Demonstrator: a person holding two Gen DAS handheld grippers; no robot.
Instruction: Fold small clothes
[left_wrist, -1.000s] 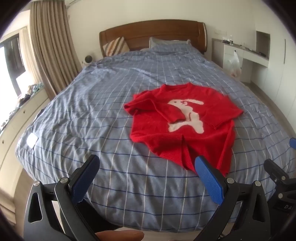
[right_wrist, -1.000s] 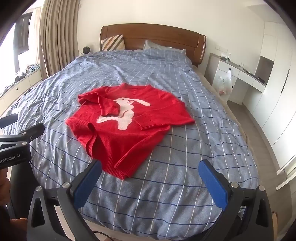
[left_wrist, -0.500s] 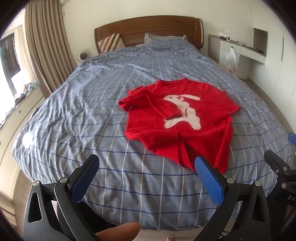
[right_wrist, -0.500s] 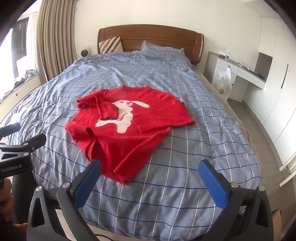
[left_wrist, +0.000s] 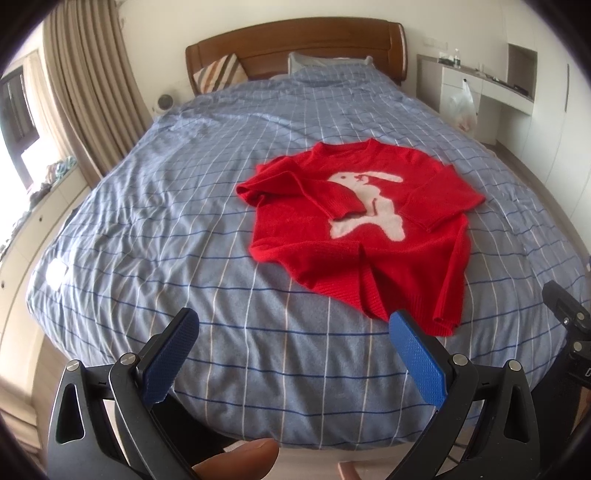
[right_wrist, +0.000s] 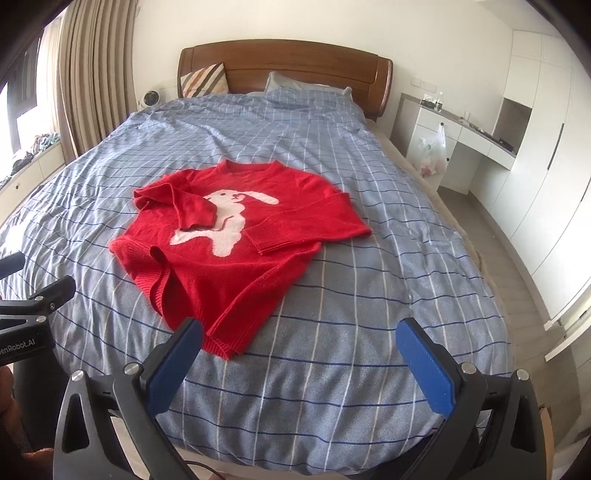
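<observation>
A small red sweater (left_wrist: 354, 236) with a white rabbit on its chest lies face up on the blue checked bed (left_wrist: 184, 229), neck toward the headboard. One sleeve is folded over the chest, and its hem is rumpled. It also shows in the right wrist view (right_wrist: 236, 236). My left gripper (left_wrist: 291, 321) is open and empty, above the foot of the bed, just short of the hem. My right gripper (right_wrist: 299, 328) is open and empty, near the sweater's lower corner.
A wooden headboard (right_wrist: 284, 62) with pillows is at the far end. Curtains (left_wrist: 92, 85) and a window ledge are on the left. A white desk (right_wrist: 458, 136) with a hanging plastic bag and wardrobes are on the right.
Both grippers have moved slightly toward the bed, so the sweater sits closer. Both stay open. The sweater has not moved.
</observation>
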